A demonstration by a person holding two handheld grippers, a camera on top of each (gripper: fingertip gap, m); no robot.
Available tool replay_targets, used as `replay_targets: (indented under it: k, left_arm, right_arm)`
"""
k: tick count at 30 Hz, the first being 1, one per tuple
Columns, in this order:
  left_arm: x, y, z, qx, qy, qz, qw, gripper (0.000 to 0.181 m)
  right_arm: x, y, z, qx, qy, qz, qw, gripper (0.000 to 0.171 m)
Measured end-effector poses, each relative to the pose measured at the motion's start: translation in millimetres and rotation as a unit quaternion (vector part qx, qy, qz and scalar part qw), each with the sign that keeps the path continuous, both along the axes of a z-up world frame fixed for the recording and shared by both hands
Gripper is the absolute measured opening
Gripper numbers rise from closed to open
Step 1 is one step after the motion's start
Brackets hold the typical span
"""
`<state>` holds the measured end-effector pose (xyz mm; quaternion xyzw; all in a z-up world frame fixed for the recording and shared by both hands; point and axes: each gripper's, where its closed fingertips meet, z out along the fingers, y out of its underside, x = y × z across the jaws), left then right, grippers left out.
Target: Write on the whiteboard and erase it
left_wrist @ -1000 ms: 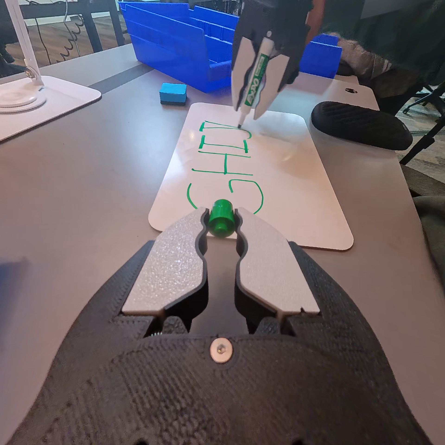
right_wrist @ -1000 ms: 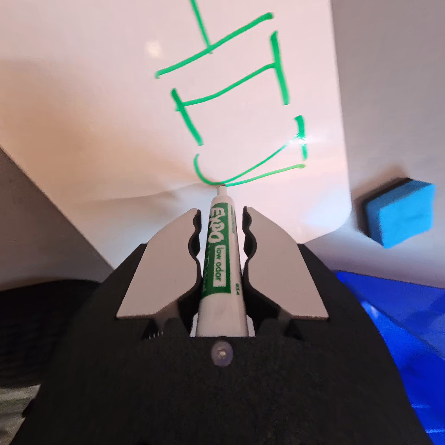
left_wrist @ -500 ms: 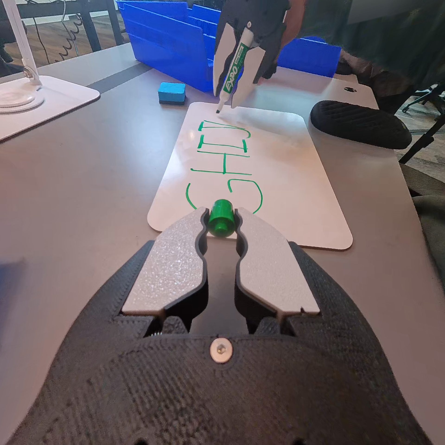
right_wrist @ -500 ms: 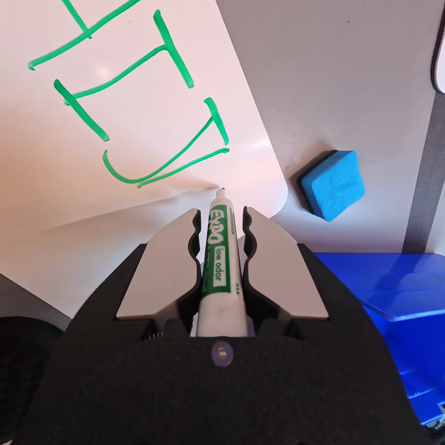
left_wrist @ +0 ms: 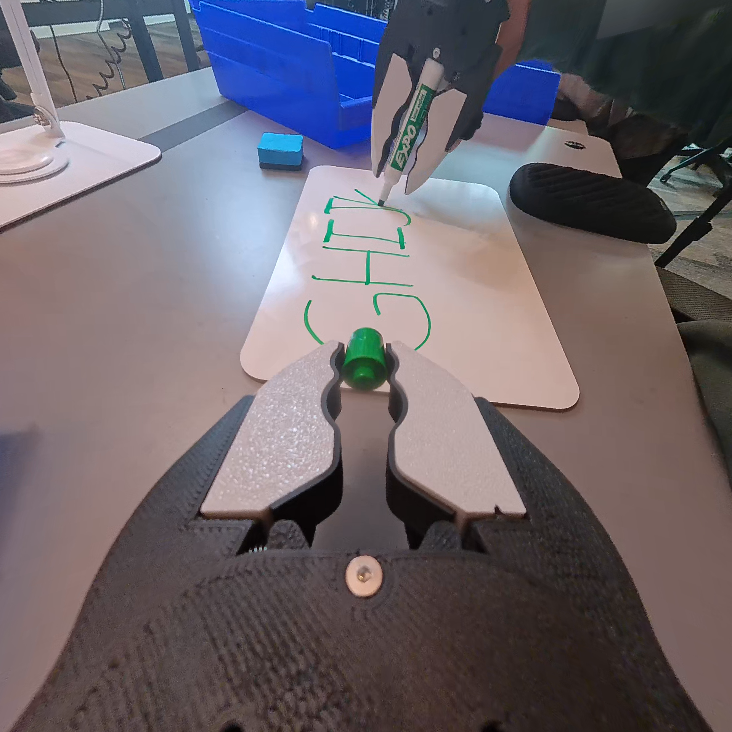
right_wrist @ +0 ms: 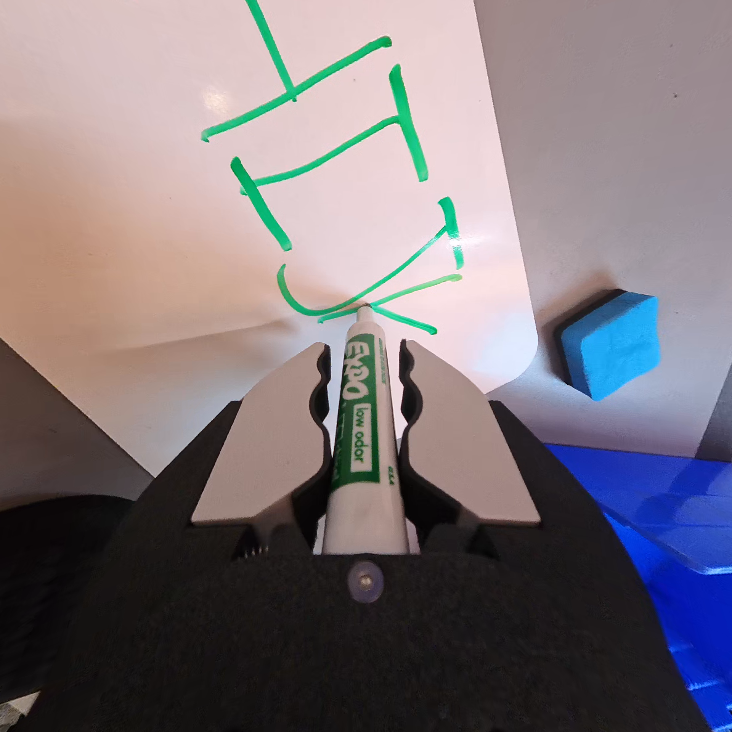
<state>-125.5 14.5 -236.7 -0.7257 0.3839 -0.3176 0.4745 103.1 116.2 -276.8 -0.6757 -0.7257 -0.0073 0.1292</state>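
left view: my left jaws (left_wrist: 363,358) clench the light, slick green cap (left_wrist: 363,358) over the whiteboard (left_wrist: 495,301) on the worktop (left_wrist: 138,277)

right view: my right jaws (right_wrist: 364,356) clamp the stiff marker (right_wrist: 362,427) mid-barrel, tip touching the board; soft eraser (right_wrist: 612,342) lies just beside it

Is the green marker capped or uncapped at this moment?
Uncapped. The marker's bare tip touches the whiteboard amid green strokes, while the green cap sits apart, pinched in the left gripper.

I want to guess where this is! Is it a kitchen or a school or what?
Probably an office or workshop: a grey desk with a white lamp base, blue storage bins, and chair legs on the wooden floor behind.
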Motion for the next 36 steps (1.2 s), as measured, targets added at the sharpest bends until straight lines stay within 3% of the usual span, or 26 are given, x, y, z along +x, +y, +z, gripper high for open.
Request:
replay_targets:
  k: [12, 24, 36]
  left_arm:
    - [0.2, 0.1, -0.5, -0.004, -0.002, -0.001, 1.000, 0.019]
    - [-1.3, 0.8, 1.3, 0.000, -0.004, 0.002, 1.000, 0.019]
    - [-1.4, 1.1, 0.3, -0.004, -0.005, 0.002, 1.000, 0.019]
  right_arm:
    - [43.5, -13.7, 1.0, -0.012, -0.016, -0.042, 0.999, 0.034]
    - [25.7, 44.8, 7.4, 0.038, 0.026, -0.058, 0.997, 0.034]
    - [17.3, 62.7, -0.9, 0.040, 0.021, -0.052, 0.998, 0.034]
